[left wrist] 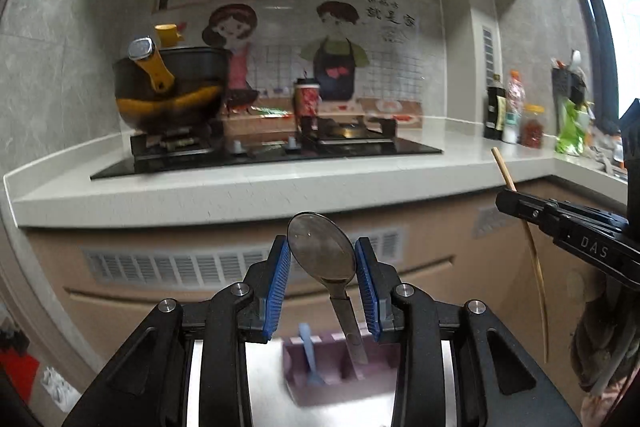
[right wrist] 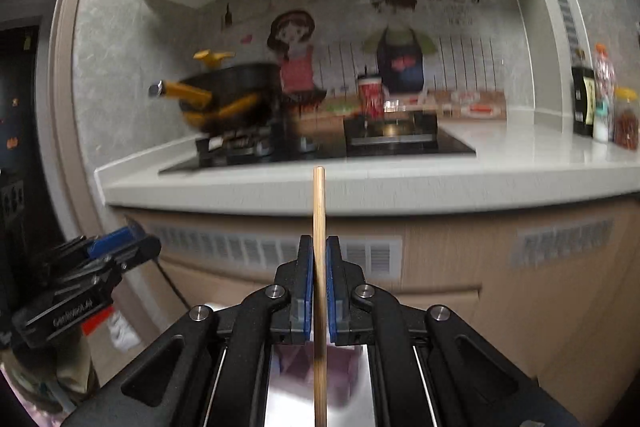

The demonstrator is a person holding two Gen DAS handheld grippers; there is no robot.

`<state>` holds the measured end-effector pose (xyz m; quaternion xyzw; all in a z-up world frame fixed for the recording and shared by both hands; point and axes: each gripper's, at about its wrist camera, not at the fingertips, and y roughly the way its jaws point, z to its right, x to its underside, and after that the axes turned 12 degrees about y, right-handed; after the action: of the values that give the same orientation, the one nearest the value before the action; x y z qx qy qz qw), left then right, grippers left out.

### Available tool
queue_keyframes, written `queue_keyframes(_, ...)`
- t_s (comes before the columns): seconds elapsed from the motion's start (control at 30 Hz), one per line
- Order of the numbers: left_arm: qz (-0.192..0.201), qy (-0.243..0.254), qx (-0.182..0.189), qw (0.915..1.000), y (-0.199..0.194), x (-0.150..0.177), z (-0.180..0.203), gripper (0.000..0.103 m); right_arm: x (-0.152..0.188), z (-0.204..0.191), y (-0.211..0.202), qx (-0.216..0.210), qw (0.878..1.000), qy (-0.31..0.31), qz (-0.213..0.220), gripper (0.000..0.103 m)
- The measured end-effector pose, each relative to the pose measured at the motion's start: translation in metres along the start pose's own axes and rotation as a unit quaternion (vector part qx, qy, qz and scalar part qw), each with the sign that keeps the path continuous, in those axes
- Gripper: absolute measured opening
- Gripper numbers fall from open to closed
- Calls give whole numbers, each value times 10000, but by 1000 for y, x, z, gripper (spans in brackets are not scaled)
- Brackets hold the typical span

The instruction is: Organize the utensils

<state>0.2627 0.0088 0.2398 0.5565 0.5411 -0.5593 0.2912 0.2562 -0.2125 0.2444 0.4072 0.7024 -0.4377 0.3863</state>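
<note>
A metal spoon (left wrist: 320, 255) stands bowl-up between the blue pads of my left gripper (left wrist: 322, 243), which is shut on the bowl's edges; its handle hangs down behind the jaws. My right gripper (right wrist: 319, 245) is shut on an upright wooden chopstick (right wrist: 319, 203). The left wrist view shows that gripper (left wrist: 508, 197) and chopstick (left wrist: 536, 267) at the right. My left gripper (right wrist: 136, 245) appears at the left edge of the right wrist view. Below both, blurred, sits a purple divided organizer (left wrist: 372, 363) with a light blue utensil (left wrist: 310, 355) in one slot.
Ahead is a white counter (left wrist: 280, 187) with a black gas stove (left wrist: 260, 151), a black pot with yellow handles (left wrist: 172, 87) and a red cup (left wrist: 306, 99). Bottles and jars (left wrist: 512, 111) stand at the right. Beige cabinet fronts (right wrist: 500, 291) lie under the counter.
</note>
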Motion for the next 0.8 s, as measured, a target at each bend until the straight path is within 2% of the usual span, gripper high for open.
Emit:
queue_keyframes(0.07,-59,-70,-11,10000,15,2,-11,34,-2,-4,20,-54,10000,17,11,5)
queue_keyframes(0.27,-441,-136,36,9989,66,35,-26,34,15,-9,77,-6,10000,-27,82,5)
queue_keyframes(0.43,-715,-289,141,9969,101,63,-34,34,35,0,122,140,9998,-26,-150,5)
queue_keyframes(0.7,-994,-318,297,9941,135,92,-27,34,55,13,154,171,9994,33,-300,5)
queue_keyframes(0.8,-1063,-289,322,9934,141,99,-24,34,58,12,157,124,9998,-26,-179,5)
